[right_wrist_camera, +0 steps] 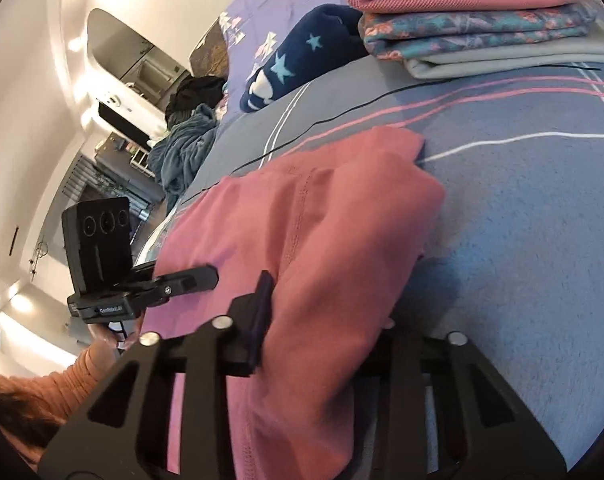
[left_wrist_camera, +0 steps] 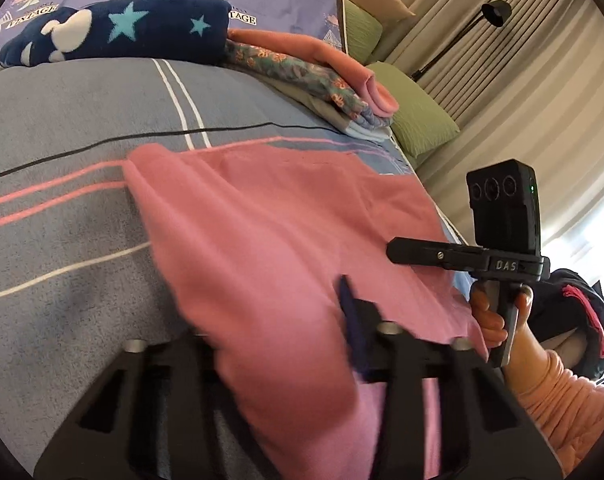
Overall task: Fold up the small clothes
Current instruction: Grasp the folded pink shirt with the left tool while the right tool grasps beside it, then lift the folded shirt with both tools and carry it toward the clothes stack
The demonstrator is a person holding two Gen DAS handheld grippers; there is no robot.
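A pink garment [left_wrist_camera: 286, 216] lies on the grey striped bedspread [left_wrist_camera: 62, 120]. It drapes over the jaws of my left gripper [left_wrist_camera: 302, 344], which is shut on its near edge and lifts it. In the right wrist view the same pink garment [right_wrist_camera: 322, 232] is bunched between the jaws of my right gripper [right_wrist_camera: 314, 320], shut on its edge. Each gripper shows in the other's view: the right gripper [left_wrist_camera: 398, 250] at the garment's right side, the left gripper [right_wrist_camera: 206, 276] at its left side.
A stack of folded clothes [right_wrist_camera: 474, 20] sits at the far side of the bed, beside a navy star-patterned plush bundle [left_wrist_camera: 122, 28]. A black cable [left_wrist_camera: 102, 144] crosses the bedspread. Green pillows [left_wrist_camera: 418, 116] and a floor lamp [left_wrist_camera: 494, 12] stand at the right.
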